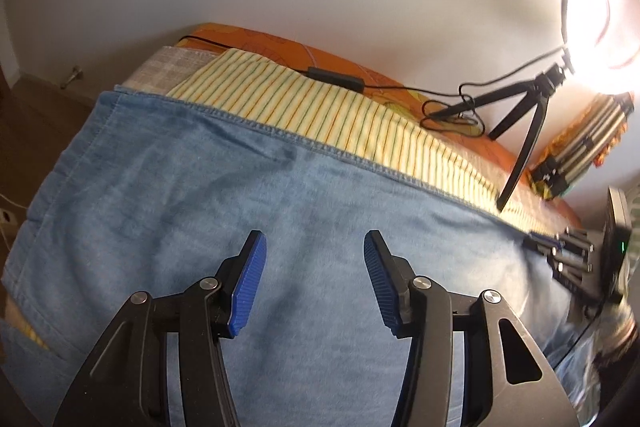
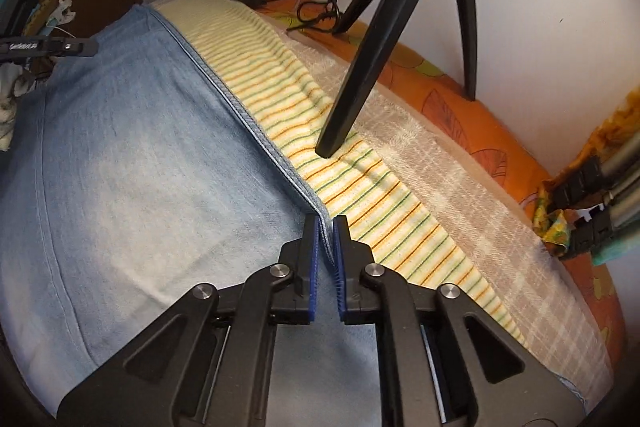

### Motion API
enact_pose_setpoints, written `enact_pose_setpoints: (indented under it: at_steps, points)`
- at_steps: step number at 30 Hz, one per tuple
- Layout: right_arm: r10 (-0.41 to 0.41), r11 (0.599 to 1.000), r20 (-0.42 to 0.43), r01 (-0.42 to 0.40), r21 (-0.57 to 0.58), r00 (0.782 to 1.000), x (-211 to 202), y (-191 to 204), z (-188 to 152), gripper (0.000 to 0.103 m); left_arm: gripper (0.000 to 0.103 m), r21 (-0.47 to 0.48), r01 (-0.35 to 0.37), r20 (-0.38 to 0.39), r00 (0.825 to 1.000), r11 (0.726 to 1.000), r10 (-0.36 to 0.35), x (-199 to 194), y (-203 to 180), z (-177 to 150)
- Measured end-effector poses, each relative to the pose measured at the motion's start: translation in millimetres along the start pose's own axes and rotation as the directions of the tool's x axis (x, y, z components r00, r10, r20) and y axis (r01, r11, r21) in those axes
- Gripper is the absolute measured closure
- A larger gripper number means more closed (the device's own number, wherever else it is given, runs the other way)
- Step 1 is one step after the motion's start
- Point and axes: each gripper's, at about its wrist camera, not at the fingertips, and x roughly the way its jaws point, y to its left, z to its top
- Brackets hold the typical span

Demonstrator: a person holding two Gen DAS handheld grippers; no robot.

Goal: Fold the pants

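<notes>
Light blue denim pants (image 1: 248, 187) lie spread flat over a striped cloth; they also fill the left of the right wrist view (image 2: 132, 155). My left gripper (image 1: 314, 247) is open and empty, hovering just above the middle of the denim. My right gripper (image 2: 326, 223) is shut on the stitched far edge of the pants (image 2: 320, 213), which rises between its blue pads. The right gripper shows at the right edge of the left wrist view (image 1: 568, 255).
A yellow striped cloth (image 2: 360, 167) and a grey checked cloth (image 2: 460, 195) lie beyond the pants on an orange sheet (image 2: 472, 119). A black tripod leg (image 2: 360, 79) stands on the striped cloth. A bright ring light (image 1: 600, 11), cables (image 1: 452, 107) and a folded tripod (image 1: 580, 151) stand by the wall.
</notes>
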Motion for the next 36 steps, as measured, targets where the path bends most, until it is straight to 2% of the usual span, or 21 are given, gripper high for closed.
enact_pose_setpoints:
  at_steps: [3,6,11,13,17,18,23,27,28,30,32,33,35,36]
  points:
    - [-0.012,1.000,0.048,0.012,-0.002,0.999,-28.3,8.6,-6.1,0.097,0.043,-0.033,0.011,-0.001,1.000,0.999,-0.011,4.6,-4.0,11.0]
    - [-0.015,0.999,0.106,0.019,-0.029,0.994,-59.1,24.4,-15.1,0.097,0.042,-0.061,0.018,0.000,1.000,0.998,-0.018,10.7,-12.0,24.5]
    - [0.001,0.995,0.120,0.011,-0.100,0.993,-85.4,61.0,-40.8,0.097,0.037,-0.092,0.016,-0.048,0.999,0.996,-0.020,28.0,-27.6,38.4]
    - [0.014,0.994,0.123,0.000,-0.106,0.992,-89.3,69.8,-49.5,0.097,0.034,-0.079,-0.011,-0.087,0.996,0.997,0.004,39.2,-36.0,40.1]
    - [0.023,0.995,0.127,-0.010,-0.104,0.992,-91.9,76.8,-61.7,0.097,0.034,-0.030,-0.109,-0.176,0.979,0.994,0.102,60.2,-48.4,34.7]
    - [0.020,0.994,0.128,-0.006,-0.108,0.992,-91.6,78.0,-63.4,0.097,0.034,-0.029,-0.140,-0.184,0.974,0.990,0.133,62.4,-47.2,31.8]
    - [0.021,0.994,0.149,-0.005,-0.107,0.989,-96.9,78.6,-64.4,0.097,0.034,-0.014,-0.207,-0.188,0.961,0.978,0.200,62.7,-34.1,19.5]
    - [0.006,0.992,0.136,0.012,-0.127,0.991,-92.8,79.2,-62.2,0.097,0.034,-0.061,-0.196,-0.176,0.967,0.979,0.182,55.1,-17.3,19.4]
    - [0.003,0.991,0.133,0.014,-0.130,0.991,-92.1,80.1,-63.0,0.097,0.035,-0.062,-0.211,-0.176,0.964,0.975,0.197,54.5,-13.0,19.8]
    - [0.006,0.992,0.127,0.011,-0.128,0.992,-90.2,81.0,-63.6,0.097,0.046,-0.047,-0.231,-0.166,0.961,0.972,0.221,53.4,-8.3,18.9]
    - [0.005,0.993,0.130,0.011,-0.122,0.991,-89.6,80.6,-63.9,0.097,0.067,-0.014,-0.262,-0.138,0.956,0.965,0.258,53.4,-7.3,17.4]
    - [0.005,0.993,0.132,0.011,-0.116,0.991,-89.1,80.0,-63.6,0.097,0.072,0.000,-0.270,-0.123,0.956,0.963,0.268,52.2,-6.9,15.9]
    - [0.008,0.995,0.128,0.005,-0.103,0.992,-86.8,77.6,-62.1,0.097,0.092,-0.002,-0.264,-0.101,0.960,0.965,0.262,49.1,-3.5,14.3]
    - [0.013,0.995,0.123,-0.001,-0.100,0.992,-85.1,75.8,-61.0,0.097,0.092,-0.008,-0.258,-0.102,0.961,0.966,0.256,49.1,-1.8,15.2]
